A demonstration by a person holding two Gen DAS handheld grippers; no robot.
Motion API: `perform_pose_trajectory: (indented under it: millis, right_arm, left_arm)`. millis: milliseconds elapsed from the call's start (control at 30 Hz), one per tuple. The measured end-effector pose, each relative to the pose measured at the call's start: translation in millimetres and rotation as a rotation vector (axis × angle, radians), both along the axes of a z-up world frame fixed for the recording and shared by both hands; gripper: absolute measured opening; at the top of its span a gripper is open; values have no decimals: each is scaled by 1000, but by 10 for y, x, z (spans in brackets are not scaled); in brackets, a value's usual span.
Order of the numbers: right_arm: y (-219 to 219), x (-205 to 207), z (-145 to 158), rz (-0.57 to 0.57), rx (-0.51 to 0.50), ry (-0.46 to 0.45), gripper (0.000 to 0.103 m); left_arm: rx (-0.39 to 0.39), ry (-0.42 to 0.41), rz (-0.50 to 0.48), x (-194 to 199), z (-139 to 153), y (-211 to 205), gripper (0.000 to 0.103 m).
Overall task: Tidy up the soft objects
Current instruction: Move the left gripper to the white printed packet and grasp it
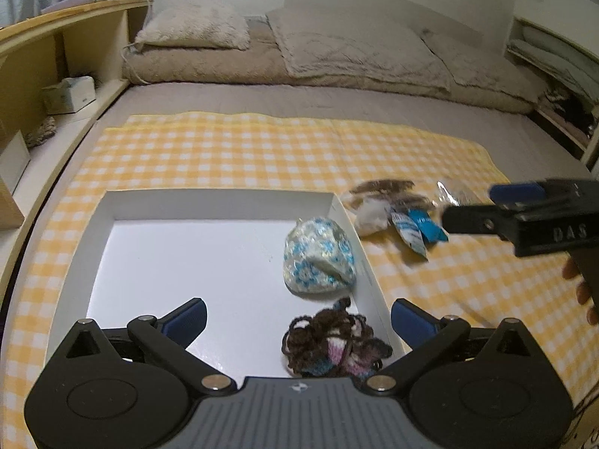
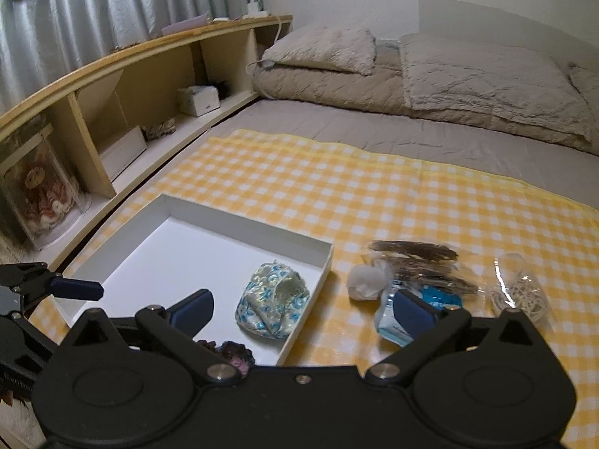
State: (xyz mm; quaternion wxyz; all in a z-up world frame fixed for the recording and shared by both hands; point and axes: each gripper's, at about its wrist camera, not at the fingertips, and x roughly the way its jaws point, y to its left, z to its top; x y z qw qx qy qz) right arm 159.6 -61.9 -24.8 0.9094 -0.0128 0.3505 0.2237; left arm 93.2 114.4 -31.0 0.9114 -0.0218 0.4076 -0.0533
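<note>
A shallow white box (image 1: 221,198) (image 2: 123,247) lies on a yellow checked cloth (image 1: 262,149) (image 2: 374,194) on the bed. Inside it sit a blue-flowered fabric pouch (image 1: 318,258) (image 2: 273,303) and a brown-and-pink yarn bundle (image 1: 333,340) (image 2: 236,355), both along its right side. My left gripper (image 1: 299,321) hangs open over the box's near part, nothing between its fingers. My right gripper (image 2: 303,310) is open too, above the box's right wall. Right of the box lie a white ball (image 1: 370,217) (image 2: 365,282), blue packets (image 1: 419,230) (image 2: 438,297) and a brown bundle (image 1: 385,187) (image 2: 415,254).
A clear bag of pale cord (image 2: 522,292) lies at the far right of the cloth. A wooden shelf unit (image 2: 131,86) (image 1: 56,48) runs along the left, with a tissue box (image 2: 200,100). Beige pillows and a folded quilt (image 1: 337,52) fill the bed's far end.
</note>
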Motion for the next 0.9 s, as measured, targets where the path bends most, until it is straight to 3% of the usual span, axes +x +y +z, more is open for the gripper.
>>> perform_pose_trajectory:
  millis: [400,900]
  right_arm:
    - [-416,-93,88,-72,-7,-33,103]
    - [-1102,-104,72,-190,-11,-59,103]
  left_arm:
    - [-32,-74,82,170,140,-74,103]
    - [-33,-122,39,510,142,-567,103]
